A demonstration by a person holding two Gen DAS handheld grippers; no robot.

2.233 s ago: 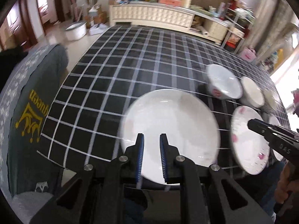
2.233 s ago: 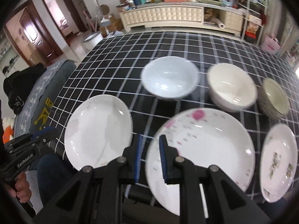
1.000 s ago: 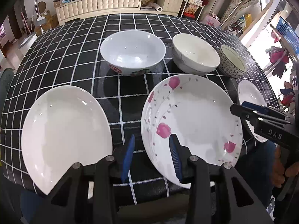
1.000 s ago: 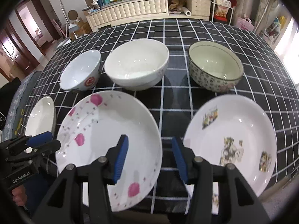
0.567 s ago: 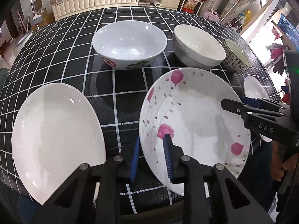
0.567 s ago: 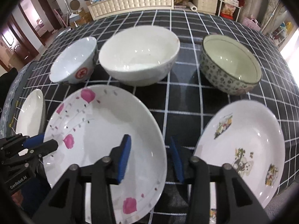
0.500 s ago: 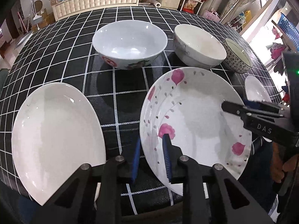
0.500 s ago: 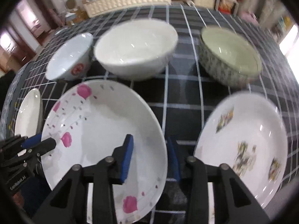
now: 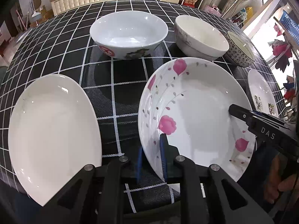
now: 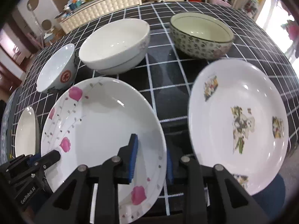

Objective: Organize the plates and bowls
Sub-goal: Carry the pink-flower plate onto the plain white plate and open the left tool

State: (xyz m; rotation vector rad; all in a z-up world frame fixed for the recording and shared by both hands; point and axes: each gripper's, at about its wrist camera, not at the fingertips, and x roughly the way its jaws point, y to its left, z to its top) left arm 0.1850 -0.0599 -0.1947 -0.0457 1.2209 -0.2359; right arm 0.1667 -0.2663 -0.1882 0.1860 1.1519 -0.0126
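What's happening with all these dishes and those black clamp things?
A person holds two hand-held tongs. Both the left tongs and the right tongs straddle opposite rims of the white plate with pink flowers; whether they pinch it is unclear. A plain white plate, a picture-printed plate and three bowls sit on the black checked tablecloth.

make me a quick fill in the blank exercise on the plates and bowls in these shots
1. Both grippers straddle opposite rims of the plate printed with ____ flowers.
2. Behind the plates stand ____ bowls.
3. The bowl with a red emblem stands behind the ____ white plate.
4. The patterned bowl stands behind the plate with ____ pictures.

Missing words: pink; three; plain; three
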